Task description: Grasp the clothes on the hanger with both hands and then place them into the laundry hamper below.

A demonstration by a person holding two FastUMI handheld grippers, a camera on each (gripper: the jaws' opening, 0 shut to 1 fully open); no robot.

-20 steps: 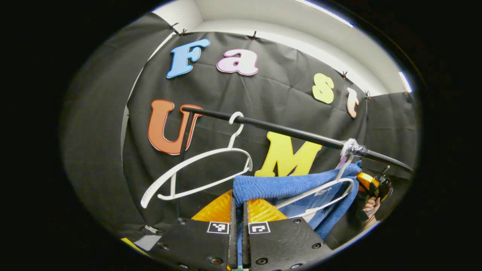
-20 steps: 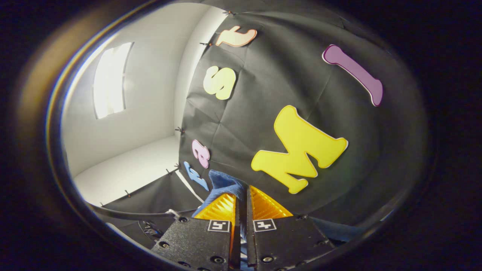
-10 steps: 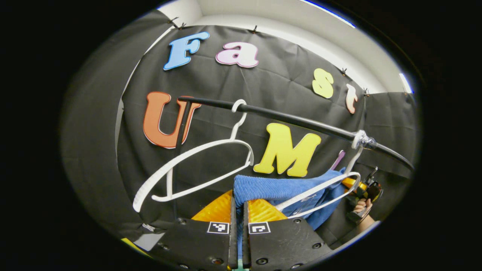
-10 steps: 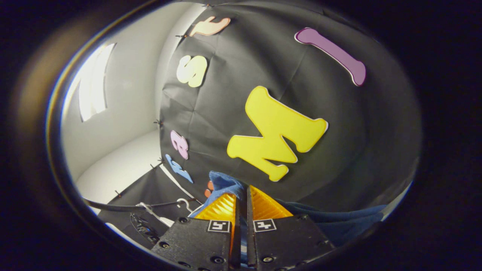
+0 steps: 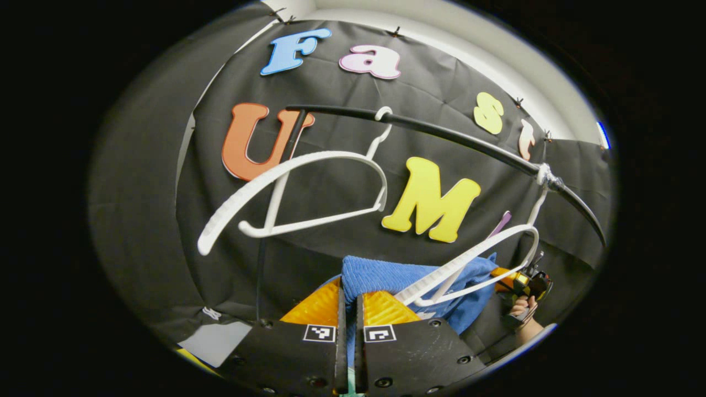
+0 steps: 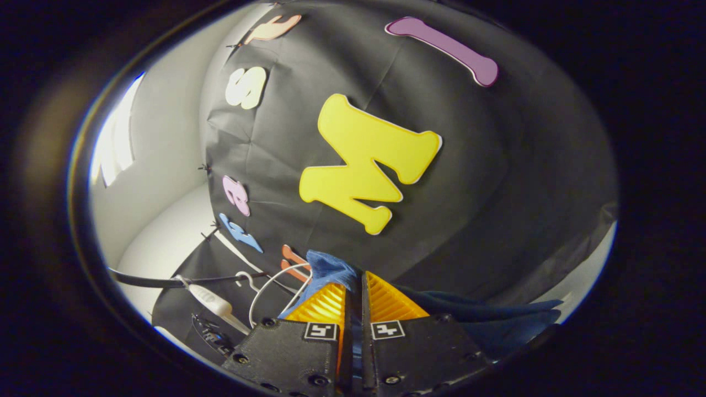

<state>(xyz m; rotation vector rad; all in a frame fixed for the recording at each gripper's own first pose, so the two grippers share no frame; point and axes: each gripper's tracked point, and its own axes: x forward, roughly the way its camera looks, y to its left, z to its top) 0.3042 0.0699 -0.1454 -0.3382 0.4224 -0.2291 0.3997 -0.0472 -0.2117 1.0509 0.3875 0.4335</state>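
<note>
Between the L gripper's (image 5: pixel 348 309) orange fingers (image 5: pixel 317 306), closed to a thin slit, sits a fold of the blue garment (image 5: pixel 386 275); both pads press it. R gripper (image 6: pixel 353 309) likewise closed on the same blue cloth (image 6: pixel 328 267), w/ a darker fold trailing to its right side. Two pinch pts, one per end, likely so the fabric stays spread and slides off w/o bunching.

Garment location: below the rail, draped across the lower white hanger (image 5: pixel 480 259), whose arm cuts over the cloth — judged partly off, not yet free. In the left gripper view the R gripper and the hand (image 5: pixel 521 309) holding it show at far right, just past the cloth's other end.

Surroundings: black rail (image 5: pixel 441 135) running across; a bare white hanger (image 5: pixel 298 187) hooked on it, tilted, beside the L gripper's line. Hamper location can't be told.

Obstruction: hanger arm may snag the cloth on the way down; bare hanger close enough to be knocked.
</note>
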